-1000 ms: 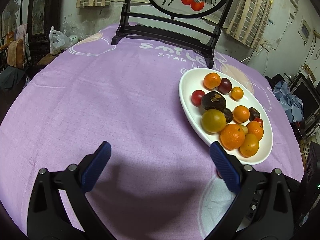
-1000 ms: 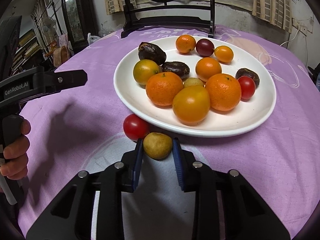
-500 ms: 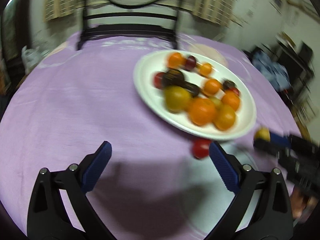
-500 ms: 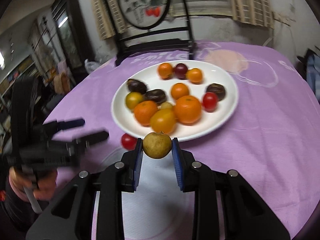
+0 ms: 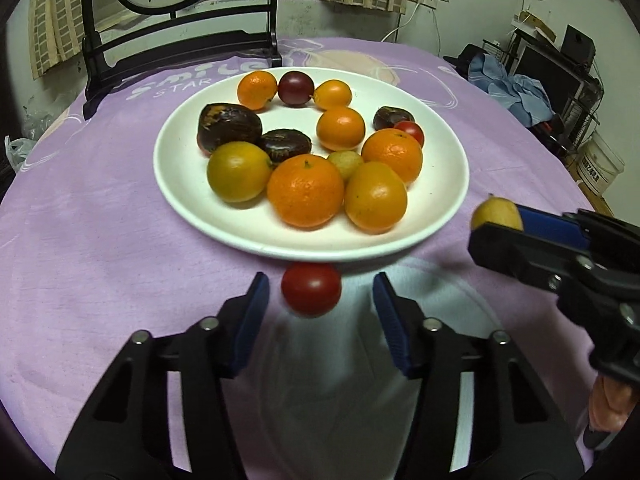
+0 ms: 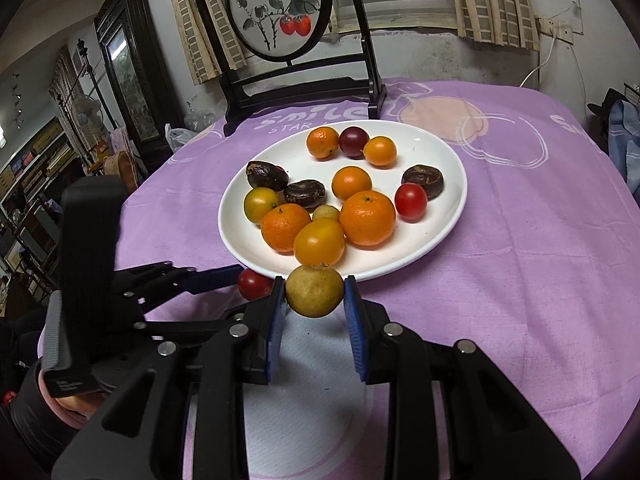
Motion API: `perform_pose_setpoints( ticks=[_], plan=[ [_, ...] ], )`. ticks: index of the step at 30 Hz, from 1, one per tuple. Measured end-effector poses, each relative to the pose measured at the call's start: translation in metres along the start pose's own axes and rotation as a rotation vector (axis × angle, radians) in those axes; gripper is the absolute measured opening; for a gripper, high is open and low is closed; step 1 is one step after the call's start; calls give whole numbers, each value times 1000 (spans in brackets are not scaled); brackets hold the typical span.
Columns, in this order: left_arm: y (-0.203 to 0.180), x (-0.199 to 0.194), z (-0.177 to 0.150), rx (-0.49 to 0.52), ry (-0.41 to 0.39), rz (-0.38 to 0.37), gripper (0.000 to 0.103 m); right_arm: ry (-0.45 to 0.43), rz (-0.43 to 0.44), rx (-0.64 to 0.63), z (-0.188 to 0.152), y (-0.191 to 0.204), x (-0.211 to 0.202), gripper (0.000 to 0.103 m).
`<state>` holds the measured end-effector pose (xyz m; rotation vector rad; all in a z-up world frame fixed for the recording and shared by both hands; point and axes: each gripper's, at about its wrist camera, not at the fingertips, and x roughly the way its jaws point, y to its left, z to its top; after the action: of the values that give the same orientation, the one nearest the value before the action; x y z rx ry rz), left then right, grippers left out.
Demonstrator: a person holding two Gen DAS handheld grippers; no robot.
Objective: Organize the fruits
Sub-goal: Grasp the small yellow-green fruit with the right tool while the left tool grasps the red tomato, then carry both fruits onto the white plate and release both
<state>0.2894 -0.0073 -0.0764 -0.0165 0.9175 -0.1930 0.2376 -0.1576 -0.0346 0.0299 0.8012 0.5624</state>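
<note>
Two grippers in play. Left gripper (image 5: pixel 318 308), lower centre of the left wrist view: blue pads (image 5: pixel 252 322) closing in from either side on a red cherry tomato (image 5: pixel 311 289), with a slim gap showing each side, so no pinch. The tomato sits on the purple tablecloth (image 5: pixel 100 208), just below the near rim of the white plate (image 5: pixel 448 184).

Right gripper (image 6: pixel 312 308), lower centre of the right wrist view: jaws pressed onto a yellow-green round fruit (image 6: pixel 314 290), both pads flat against its sides. The fruit is clear of the cloth, in front of the plate's near edge. In the left wrist view the same fruit shows at the right edge of frame, poking out at the tip of the dark fingers.

Outward: the plate carries three larger oranges, several smaller orange fruits, a yellow-green citrus, three dark wrinkled fruits, a dark plum-like fruit, a small pale fruit and one red cherry tomato. Beyond the plate, top of frame, a round painted screen on a black stand (image 6: pixel 276 12). A white patch of the cloth's print lies under both grippers.
</note>
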Motion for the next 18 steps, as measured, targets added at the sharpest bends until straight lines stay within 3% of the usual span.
perform_pose_setpoints(
  ticks=[9, 18],
  plan=[
    [-4, 8, 0, 20, 2, 72, 32, 3, -13, -1, 0, 0, 2, 29],
    [-1, -1, -6, -5, -2, 77, 31, 14, -30, -7, -5, 1, 5, 29]
  ],
)
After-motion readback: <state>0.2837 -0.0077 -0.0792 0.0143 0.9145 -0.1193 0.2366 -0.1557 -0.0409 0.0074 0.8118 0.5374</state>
